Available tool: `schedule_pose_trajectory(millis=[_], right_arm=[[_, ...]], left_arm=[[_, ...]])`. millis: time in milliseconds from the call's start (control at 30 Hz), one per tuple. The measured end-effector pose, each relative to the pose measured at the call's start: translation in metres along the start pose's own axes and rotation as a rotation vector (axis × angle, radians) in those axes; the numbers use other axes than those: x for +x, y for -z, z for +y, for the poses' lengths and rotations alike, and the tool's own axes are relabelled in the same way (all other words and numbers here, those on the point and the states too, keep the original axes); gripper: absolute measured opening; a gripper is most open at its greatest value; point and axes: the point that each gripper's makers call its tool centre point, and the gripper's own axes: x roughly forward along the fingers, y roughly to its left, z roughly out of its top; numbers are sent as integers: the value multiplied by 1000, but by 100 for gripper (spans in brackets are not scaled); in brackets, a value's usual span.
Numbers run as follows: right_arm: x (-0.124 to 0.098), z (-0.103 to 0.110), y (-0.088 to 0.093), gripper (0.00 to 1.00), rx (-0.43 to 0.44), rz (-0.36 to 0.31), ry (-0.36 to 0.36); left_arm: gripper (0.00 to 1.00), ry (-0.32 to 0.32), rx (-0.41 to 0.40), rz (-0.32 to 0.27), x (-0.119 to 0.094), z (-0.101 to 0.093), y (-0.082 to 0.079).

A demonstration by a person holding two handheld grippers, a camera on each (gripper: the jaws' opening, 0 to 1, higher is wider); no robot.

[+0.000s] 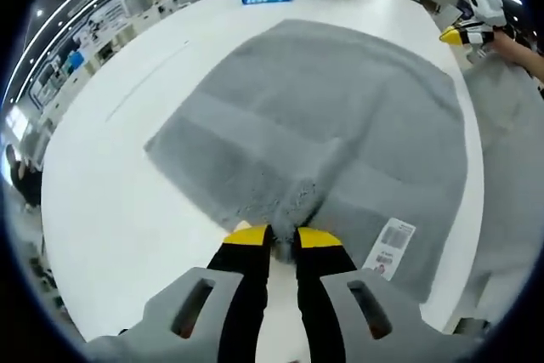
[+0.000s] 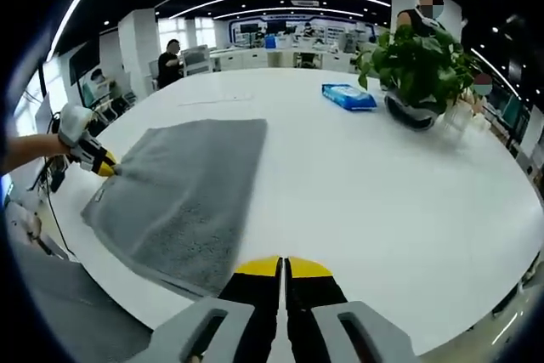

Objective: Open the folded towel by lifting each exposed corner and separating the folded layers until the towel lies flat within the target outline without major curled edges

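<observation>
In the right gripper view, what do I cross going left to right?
Left claw pinching the towel edge → grey towel → right claw → blue packet → potted plant.

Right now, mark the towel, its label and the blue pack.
towel (image 1: pixel 340 116), left gripper view, middle of the grey cloth.
label (image 1: pixel 391 246), left gripper view, white tag at its near edge.
blue pack (image 2: pixel 349 96), right gripper view, its top face.
</observation>
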Motion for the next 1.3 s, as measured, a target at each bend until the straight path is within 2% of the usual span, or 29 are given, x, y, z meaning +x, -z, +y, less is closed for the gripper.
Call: schedule_pose_trajectory(millis=[100,367,467,533,567,767,967,1167,1300], right_arm=[[0,0,1,0,2,3,-2],[-2,-2,-7,0,10,-31,1],[-1,-1,-7,0,9,-30,-3],[0,1,-6,0,-2,-26,-7],[0,1,-6,0,-4,-26,-7],[1,2,-5,0,-13,-19,-11],[1,1,-5,0,-10,-22,-6],[1,0,-6,0,-14,-24,-5],[1,0,-6,0,-18,-24,-5]], left_arm=[[10,5,2,3,-3,1,2],[14,-39,-236,-99,-8,3,3],[20,-64,-249,-90,-14,1,10],[24,-82,-289,-90,-18,1,12],[26,-83,-334,-94,-20,0,14],[24,-51,-462,-133,-20,-9,18],[16,-42,-482,-128,-21,-10,17],[11,-59,-430,-104,-27,-8,15],[7,-52,-433,-115,-32,-8,9]])
